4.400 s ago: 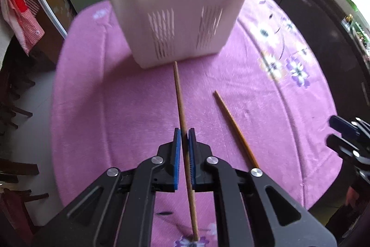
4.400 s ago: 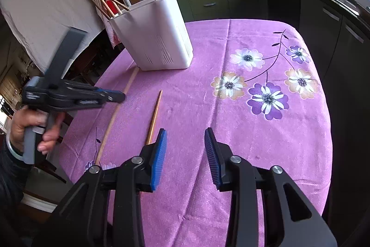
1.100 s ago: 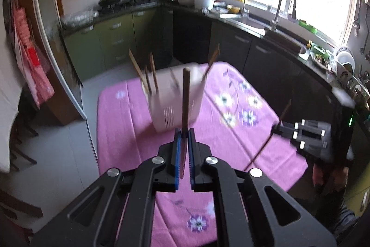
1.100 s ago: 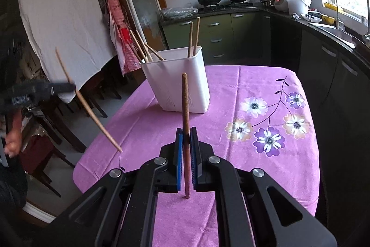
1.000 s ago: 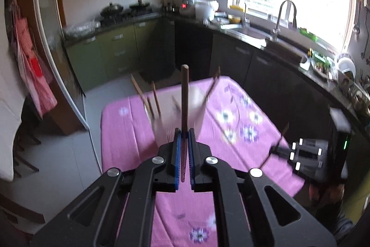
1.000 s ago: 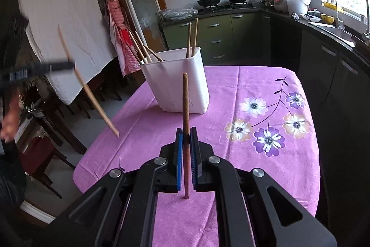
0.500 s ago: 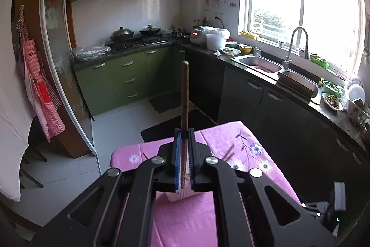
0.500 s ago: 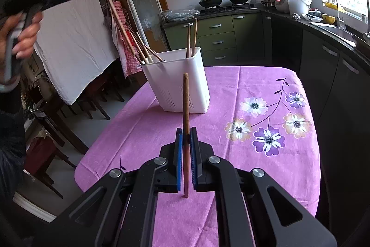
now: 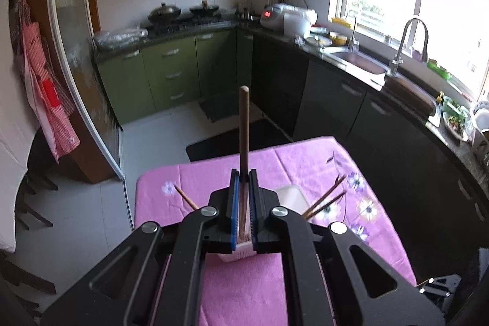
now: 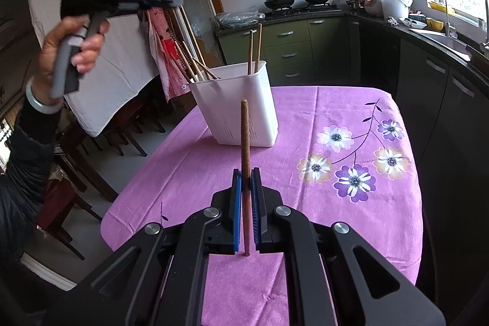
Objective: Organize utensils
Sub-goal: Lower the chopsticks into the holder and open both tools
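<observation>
A: What's nearest on ur right?

B: My right gripper (image 10: 245, 203), black w/ blue pads, pinched tight on a brown wooden chopstick (image 10: 244, 148). Stick stands upright btwn the pads, tip poking up, low end just under them.

A: And below that?

B: Purple flowered tablecloth (image 10: 336, 118). Further back on it, the white plastic utensil holder (image 10: 241, 106), several more wooden chopsticks (image 10: 254, 48) leaning inside.

A: Left side?

B: My left gripper (image 9: 243, 203) is clamped on another brown wooden chopstick (image 9: 244, 130), also upright. It's held high over the holder (image 9: 292, 194): I'm looking down past the pads onto the white rim, w/ sticks fanning out either side. From the right cam u can see my left hand (image 10: 73, 51) raised up at the far left, holding that gripper above and left of the holder.

A: Background?

B: Green kitchen cabinets (image 10: 290, 48), two dark pots (image 10: 278, 1) on the stove, sink (image 9: 360, 66) under the window.
</observation>
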Demonstrator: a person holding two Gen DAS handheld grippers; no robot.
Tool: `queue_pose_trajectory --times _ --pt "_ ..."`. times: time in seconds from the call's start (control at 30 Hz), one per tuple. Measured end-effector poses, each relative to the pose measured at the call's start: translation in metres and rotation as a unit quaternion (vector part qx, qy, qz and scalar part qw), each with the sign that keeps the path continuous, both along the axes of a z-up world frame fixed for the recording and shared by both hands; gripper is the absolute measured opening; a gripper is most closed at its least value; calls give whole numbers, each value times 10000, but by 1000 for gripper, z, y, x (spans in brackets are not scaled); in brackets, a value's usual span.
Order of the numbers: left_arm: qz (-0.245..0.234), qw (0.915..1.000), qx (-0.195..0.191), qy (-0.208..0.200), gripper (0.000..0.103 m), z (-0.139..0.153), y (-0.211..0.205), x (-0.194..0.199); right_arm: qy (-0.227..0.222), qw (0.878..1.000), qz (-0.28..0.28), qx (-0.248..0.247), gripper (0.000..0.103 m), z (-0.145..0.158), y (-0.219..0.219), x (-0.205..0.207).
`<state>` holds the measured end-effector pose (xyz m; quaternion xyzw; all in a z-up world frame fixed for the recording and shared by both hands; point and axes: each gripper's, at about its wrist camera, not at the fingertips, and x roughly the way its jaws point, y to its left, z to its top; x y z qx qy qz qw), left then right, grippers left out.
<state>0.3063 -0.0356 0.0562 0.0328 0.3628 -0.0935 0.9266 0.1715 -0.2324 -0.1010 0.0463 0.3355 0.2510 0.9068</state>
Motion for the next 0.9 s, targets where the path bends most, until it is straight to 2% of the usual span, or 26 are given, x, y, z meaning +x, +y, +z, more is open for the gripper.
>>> queue_pose_trajectory --times 0.07,0.17,0.23,0.27,0.3,0.37,0.43,0.5,0.6,0.7,0.8,0.9 --pt "-17 9999 81 63 6 -8 0 0 -2 10000 14 14 7 1 1 0" --pt "1 9999 102 -68 8 -6 1 -12 -31 10000 78 39 7 8 2 2" --pt "15 9994 87 -327 25 3 6 -28 -79 9999 118 42 7 14 5 3" --pt "37 9987 83 -505 43 9 9 -37 -115 9998 149 63 7 20 6 5" --pt "96 9971 93 -750 52 15 12 -51 -149 9997 173 87 7 26 7 6" --pt "168 9931 136 -1150 54 23 14 -77 -307 9992 224 103 7 43 12 10" --pt "203 9877 202 -1538 68 22 17 -114 -462 9985 265 141 7 59 15 14" --pt "328 9832 157 -1791 93 13 19 -143 -635 9971 318 269 7 81 20 22" --pt "523 9771 269 -2046 96 -16 21 -185 -914 9945 316 405 7 113 27 35" --pt "694 9752 534 -2035 96 -48 20 -212 -1194 9910 270 550 7 143 36 53" --pt "701 9787 627 -1825 96 -71 20 -226 -1376 9882 127 665 7 165 44 73" --pt "680 9835 469 -1608 96 -83 24 -233 -1454 9874 -103 620 7 175 55 96"
